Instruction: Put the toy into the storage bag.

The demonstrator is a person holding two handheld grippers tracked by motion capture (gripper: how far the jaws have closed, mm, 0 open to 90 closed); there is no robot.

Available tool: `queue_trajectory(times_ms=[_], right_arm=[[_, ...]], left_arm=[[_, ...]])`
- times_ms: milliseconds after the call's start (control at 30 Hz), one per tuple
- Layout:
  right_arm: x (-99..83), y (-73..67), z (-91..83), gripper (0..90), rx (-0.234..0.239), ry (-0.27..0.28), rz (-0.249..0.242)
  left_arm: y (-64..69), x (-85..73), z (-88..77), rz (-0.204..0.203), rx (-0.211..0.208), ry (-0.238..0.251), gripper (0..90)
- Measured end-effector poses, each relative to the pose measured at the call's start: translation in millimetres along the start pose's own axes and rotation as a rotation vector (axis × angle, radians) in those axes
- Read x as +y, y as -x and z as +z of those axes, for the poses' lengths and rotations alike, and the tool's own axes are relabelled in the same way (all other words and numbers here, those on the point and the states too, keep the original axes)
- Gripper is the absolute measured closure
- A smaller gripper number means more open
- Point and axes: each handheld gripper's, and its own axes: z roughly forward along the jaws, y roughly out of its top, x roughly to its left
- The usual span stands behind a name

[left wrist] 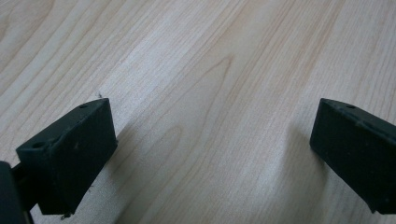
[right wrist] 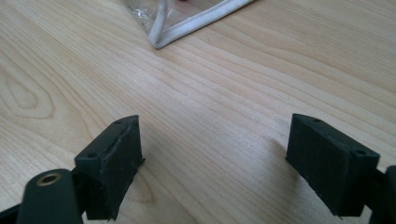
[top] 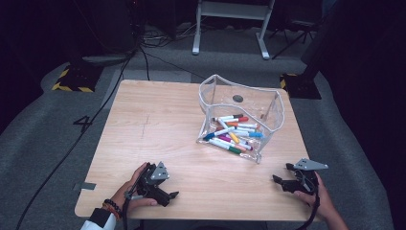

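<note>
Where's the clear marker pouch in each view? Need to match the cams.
High view: the clear pouch stands right of centre on the wooden table, markers inside.
Left gripper view: bare wood between open jaws; I can't place the pouch here.
Right gripper view: one white-piped corner of the pouch at top centre.
Shared landmark: the light wood grain of the table.

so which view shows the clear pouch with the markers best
The high view: the whole clear pouch stands open with the markers inside. The right gripper view catches one white-edged corner of it. The left gripper view looks at bare table.
</note>
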Motion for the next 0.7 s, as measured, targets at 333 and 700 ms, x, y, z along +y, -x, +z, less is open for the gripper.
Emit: queue_trajectory(times_ms=[333, 700], right_arm=[[0.3, -1.6, 0.3, 17.9, -0.013, 0.0, 0.012], [0.3, -1.7, 0.3, 17.8, -0.014, 0.0, 0.013]], left_arm=[[-0.1, 0.0, 0.0, 0.001, 0.0, 0.0, 0.6], [-0.4, 0.1, 0.2, -0.001, -0.001, 0.001, 0.6]])
